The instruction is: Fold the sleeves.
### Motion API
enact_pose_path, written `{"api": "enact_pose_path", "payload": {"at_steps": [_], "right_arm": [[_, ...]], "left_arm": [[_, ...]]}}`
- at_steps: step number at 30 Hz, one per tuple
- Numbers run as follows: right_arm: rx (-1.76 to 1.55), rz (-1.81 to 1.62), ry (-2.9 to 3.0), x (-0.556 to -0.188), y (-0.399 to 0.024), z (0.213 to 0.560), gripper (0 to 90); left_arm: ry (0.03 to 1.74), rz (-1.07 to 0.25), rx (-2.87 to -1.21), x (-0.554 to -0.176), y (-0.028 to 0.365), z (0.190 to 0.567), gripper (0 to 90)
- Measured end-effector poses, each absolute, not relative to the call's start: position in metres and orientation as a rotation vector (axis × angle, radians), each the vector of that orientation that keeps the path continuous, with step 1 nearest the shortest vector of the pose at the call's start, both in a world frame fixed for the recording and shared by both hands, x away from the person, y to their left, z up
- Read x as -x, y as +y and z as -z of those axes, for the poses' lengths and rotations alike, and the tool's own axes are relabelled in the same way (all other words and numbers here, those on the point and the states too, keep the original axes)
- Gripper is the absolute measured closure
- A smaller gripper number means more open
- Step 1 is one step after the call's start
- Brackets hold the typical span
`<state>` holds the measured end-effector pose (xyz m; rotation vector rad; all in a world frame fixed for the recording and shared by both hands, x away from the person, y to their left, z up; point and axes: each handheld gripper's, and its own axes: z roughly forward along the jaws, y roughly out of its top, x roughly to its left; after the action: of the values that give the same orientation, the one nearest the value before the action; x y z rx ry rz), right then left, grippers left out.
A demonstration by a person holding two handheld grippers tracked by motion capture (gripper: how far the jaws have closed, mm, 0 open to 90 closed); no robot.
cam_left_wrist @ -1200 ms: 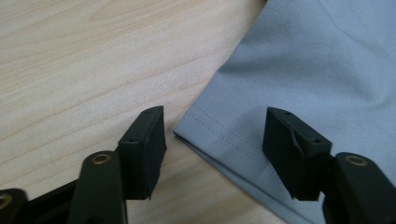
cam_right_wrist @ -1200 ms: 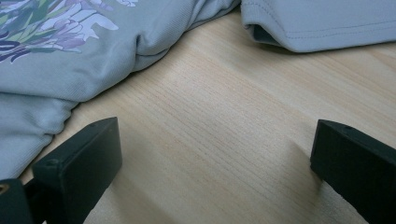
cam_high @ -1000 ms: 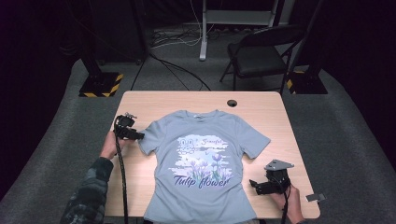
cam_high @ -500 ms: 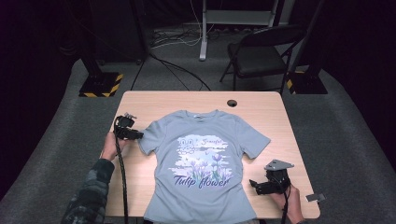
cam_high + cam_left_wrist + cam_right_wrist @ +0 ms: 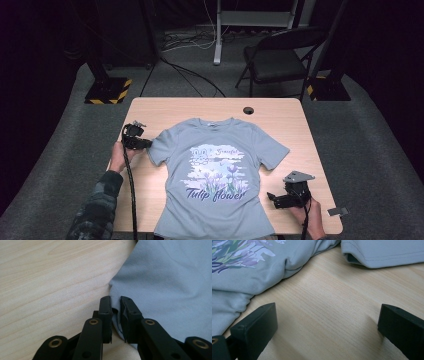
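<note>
The t-shirt [image 5: 215, 175] lies flat, print up, on the desk [image 5: 280, 112], and your left gripper [image 5: 115, 305] has just been closing, its fingers [image 5: 105, 312] now pinching the sleeve hem between them. That bite looks thin, so a quick pull could slip it free. Your right gripper [image 5: 324, 325] rests wide open on bare wood, the shirt's side edge just beyond its fingers; nothing blocks it.

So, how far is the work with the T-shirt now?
Done: the T-shirt lies spread flat, print up, on the table. In hand: the left gripper has just closed its jaws on a sleeve edge. Left: the right gripper is open over bare wood, holding nothing; no fold is made yet.
</note>
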<state>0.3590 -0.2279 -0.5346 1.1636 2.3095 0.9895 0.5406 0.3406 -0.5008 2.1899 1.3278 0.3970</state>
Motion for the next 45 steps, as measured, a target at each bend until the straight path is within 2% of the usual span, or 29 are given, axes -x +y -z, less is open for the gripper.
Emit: {"api": "enact_pose_path", "payload": {"at_steps": [7,20,45], "right_arm": [[-1.165,-0.99,2.309,-0.359,-0.228,0.535,1.6],[-1.165,-0.99,2.309,-0.359,-0.228,0.535,1.7],[-1.165,-0.99,2.31,-0.359,-0.228,0.535,1.7]], "left_arm": [[1.32,-0.406,-2.174,-0.539,0.34,0.498,83.1],[1.257,-0.435,-2.15,-0.53,0.332,0.484,83.7],[1.126,-0.39,-2.19,-0.519,0.289,0.454,83.6]]}}
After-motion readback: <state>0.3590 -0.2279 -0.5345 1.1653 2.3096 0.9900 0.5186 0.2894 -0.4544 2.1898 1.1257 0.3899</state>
